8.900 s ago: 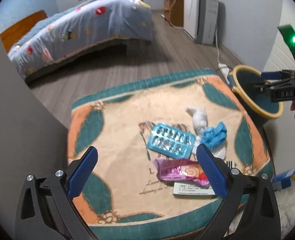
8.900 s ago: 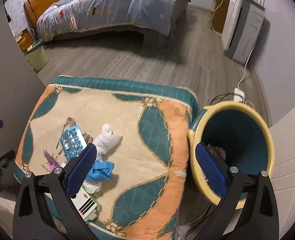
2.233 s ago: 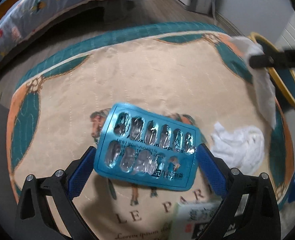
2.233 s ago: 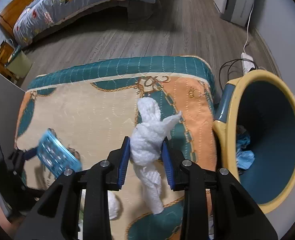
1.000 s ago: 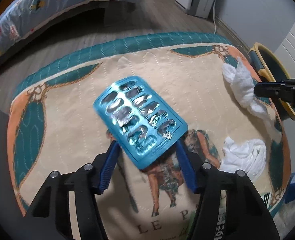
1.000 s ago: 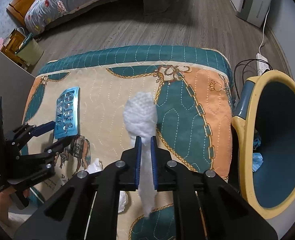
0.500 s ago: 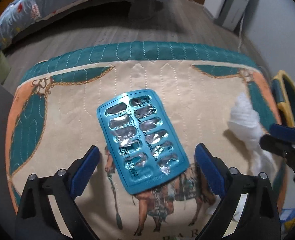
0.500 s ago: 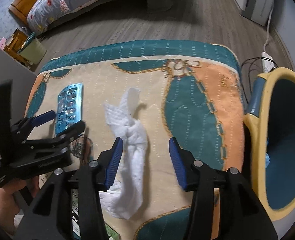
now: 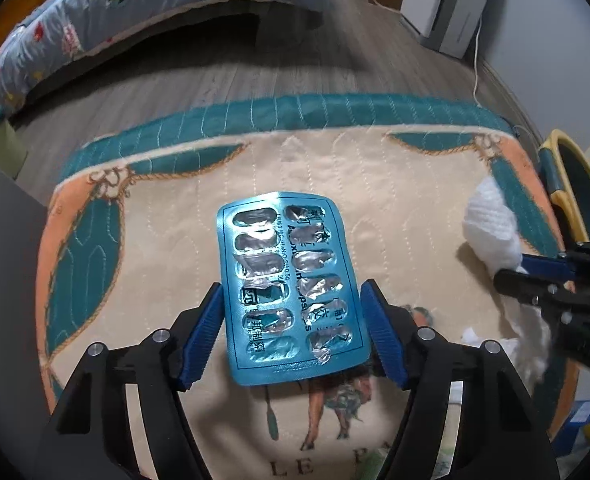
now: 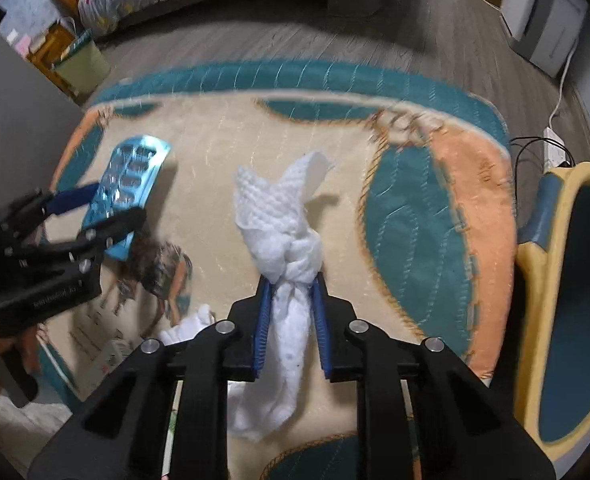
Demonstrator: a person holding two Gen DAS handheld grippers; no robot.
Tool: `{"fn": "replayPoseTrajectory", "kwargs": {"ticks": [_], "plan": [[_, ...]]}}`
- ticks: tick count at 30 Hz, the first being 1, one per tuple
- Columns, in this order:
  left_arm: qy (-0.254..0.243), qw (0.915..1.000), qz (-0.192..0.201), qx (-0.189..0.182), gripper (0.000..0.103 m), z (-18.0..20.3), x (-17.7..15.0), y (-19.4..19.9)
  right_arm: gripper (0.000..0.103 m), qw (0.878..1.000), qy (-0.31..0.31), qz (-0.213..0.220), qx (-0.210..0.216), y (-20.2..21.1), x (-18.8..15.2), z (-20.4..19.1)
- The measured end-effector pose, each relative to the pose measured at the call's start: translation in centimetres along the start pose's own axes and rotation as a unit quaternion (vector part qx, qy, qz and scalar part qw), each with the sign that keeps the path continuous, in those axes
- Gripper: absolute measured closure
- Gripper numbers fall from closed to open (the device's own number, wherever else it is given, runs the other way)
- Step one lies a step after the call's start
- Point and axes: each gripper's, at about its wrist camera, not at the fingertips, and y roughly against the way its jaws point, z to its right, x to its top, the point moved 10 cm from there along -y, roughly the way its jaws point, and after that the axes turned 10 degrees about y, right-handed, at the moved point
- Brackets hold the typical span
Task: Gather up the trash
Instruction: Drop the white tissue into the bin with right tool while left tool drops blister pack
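My left gripper (image 9: 291, 300) is shut on the sides of a blue empty pill blister pack (image 9: 289, 292) and holds it above the patterned cloth-covered table (image 9: 167, 216). The pack also shows in the right wrist view (image 10: 129, 184). My right gripper (image 10: 291, 284) is shut on a twisted white paper towel (image 10: 283, 224), which hangs above the cloth; it also shows in the left wrist view (image 9: 495, 232). The yellow-rimmed blue trash bin (image 10: 575, 280) stands just right of the table.
Another crumpled white tissue (image 10: 191, 324) and a printed box (image 10: 107, 360) lie on the cloth near the front edge. A bed (image 9: 135, 8), a white appliance (image 9: 447, 0), a power strip with cables (image 10: 551, 148) and a green bin (image 10: 83, 64) stand on the wooden floor beyond.
Both grippers have closed again from open: the left on the blister pack, the right on the paper towel. The towel now stands lifted between the right fingers.
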Motion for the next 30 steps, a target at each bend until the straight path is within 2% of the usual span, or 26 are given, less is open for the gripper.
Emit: {"fn": "replayPoseTrajectory", "kwargs": {"ticks": [6,10,14,18,20,24,28,30], "plan": [[-0.021,0.9991,0.027,-0.025,0.034,2.6,1.2,3.2,0.083,0.998,-0.041,0.056,0.008,5.3,1.5,2.6],[-0.044,0.9969,0.048,-0.044,0.034,5.6,2.2,5.9,0.083,0.995,-0.046,0.082,-0.016,9.4,1.4,5.2],[-0.069,0.9932,0.066,-0.068,0.034,9.5,2.7,8.5,0.083,0.991,-0.083,0.099,-0.039,13.6,-0.1,9.6],[-0.107,0.9871,0.071,-0.096,0.034,14.7,2.4,10.2,0.083,0.978,-0.152,0.117,-0.076,16.6,-3.0,16.9],[-0.129,0.9834,0.071,-0.105,0.034,17.4,2.2,10.4,0.083,0.97,-0.186,0.119,-0.103,17.1,-4.6,20.4],[-0.178,0.9741,0.067,-0.122,0.034,22.8,1.0,10.9,0.083,0.956,-0.245,0.109,-0.119,16.3,-7.9,24.9],[-0.227,0.9633,0.06,-0.131,0.034,27.0,-0.5,10.4,0.083,0.944,-0.283,0.096,-0.136,15.4,-10.1,27.5],[-0.242,0.9597,0.051,-0.134,0.034,28.7,-1.2,9.7,0.083,0.942,-0.297,0.093,-0.129,14.9,-10.9,28.3]]}}
